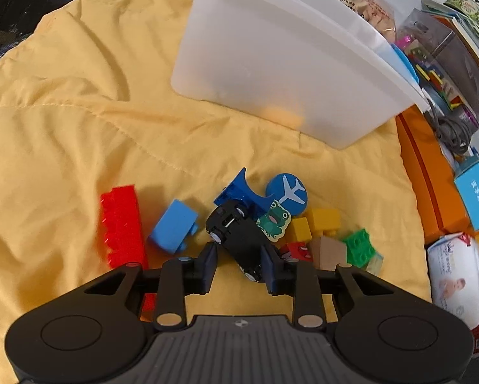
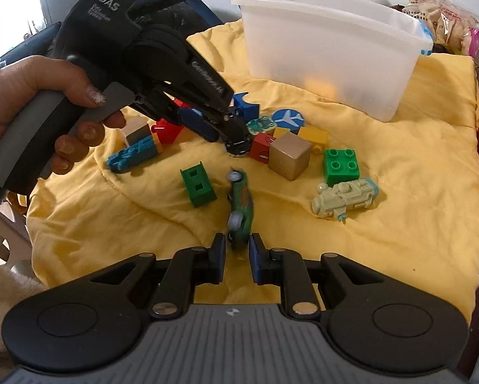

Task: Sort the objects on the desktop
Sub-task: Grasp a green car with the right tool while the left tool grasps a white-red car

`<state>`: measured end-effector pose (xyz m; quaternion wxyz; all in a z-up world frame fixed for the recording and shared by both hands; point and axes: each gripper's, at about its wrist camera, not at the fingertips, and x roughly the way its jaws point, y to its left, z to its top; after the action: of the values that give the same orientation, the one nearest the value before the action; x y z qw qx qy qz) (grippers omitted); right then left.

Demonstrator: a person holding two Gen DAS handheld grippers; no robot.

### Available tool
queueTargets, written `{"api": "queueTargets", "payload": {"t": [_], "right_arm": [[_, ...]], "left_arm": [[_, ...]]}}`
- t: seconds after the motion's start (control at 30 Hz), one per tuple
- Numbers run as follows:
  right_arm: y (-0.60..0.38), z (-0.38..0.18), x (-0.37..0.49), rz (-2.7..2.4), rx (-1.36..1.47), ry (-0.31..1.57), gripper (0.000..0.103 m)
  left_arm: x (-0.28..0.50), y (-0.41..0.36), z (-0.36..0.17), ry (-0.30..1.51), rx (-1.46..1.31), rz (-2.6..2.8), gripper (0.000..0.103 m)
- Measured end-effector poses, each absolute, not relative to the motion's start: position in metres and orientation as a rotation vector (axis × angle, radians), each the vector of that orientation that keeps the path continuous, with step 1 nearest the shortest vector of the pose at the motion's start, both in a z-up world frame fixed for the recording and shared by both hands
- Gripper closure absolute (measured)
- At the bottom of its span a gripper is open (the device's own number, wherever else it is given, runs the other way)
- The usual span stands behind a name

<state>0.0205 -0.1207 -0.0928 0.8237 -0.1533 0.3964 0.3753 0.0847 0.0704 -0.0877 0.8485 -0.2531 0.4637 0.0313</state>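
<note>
My left gripper (image 1: 239,256) clamps the black car (image 1: 236,236); my right gripper (image 2: 234,248) pinches the green car (image 2: 239,204). I lift both straight, then carry them ahead to the bin (image 2: 329,54).

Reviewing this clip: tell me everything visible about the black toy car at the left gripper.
The black toy car is a small, glossy, plastic-looking model lying overturned on the yellow quilt, its underside and pale wheels facing up. It sits slanted between the jaws of the left gripper, whose blue pads press on its sides. Its far end rests against a dark blue arch block, with a frog tile alongside. In the right wrist view only its end pokes out beneath the jaws.
</note>
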Motion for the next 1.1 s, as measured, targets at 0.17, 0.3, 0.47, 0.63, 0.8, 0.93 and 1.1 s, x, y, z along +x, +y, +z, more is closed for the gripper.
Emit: {"api": "queueTargets", "payload": {"t": [0.17, 0.3, 0.47, 0.63, 0.8, 0.93, 1.1], "right_arm": [[-0.114, -0.093, 0.029, 0.791, -0.314, 0.818, 0.072], [-0.107, -0.092, 0.037, 0.789, -0.311, 0.797, 0.067], [-0.106, -0.094, 0.035, 0.779, -0.344, 0.814, 0.083], [-0.117, -0.083, 0.024, 0.745, -0.398, 0.795, 0.083], [-0.135, -0.078, 0.012, 0.7, -0.461, 0.816, 0.083], [-0.142, -0.082, 0.009, 0.625, -0.537, 0.834, 0.083], [-0.129, -0.091, -0.003, 0.631, -0.679, 0.781, 0.082]], "left_arm": [[0.093, 0.069, -0.089, 0.975, -0.573, 0.065, 0.069], [0.092, 0.069, -0.091, 0.946, -0.608, 0.078, 0.064], [0.087, 0.058, -0.08, 0.933, -0.467, 0.035, 0.083], [0.043, 0.04, -0.054, 0.93, -0.158, 0.002, 0.085], [-0.013, 0.027, -0.048, 0.976, 0.052, 0.009, 0.085], [-0.039, 0.002, -0.059, 0.987, 0.228, 0.014, 0.085], [-0.044, -0.033, -0.067, 0.961, 0.359, -0.027, 0.074]]}}
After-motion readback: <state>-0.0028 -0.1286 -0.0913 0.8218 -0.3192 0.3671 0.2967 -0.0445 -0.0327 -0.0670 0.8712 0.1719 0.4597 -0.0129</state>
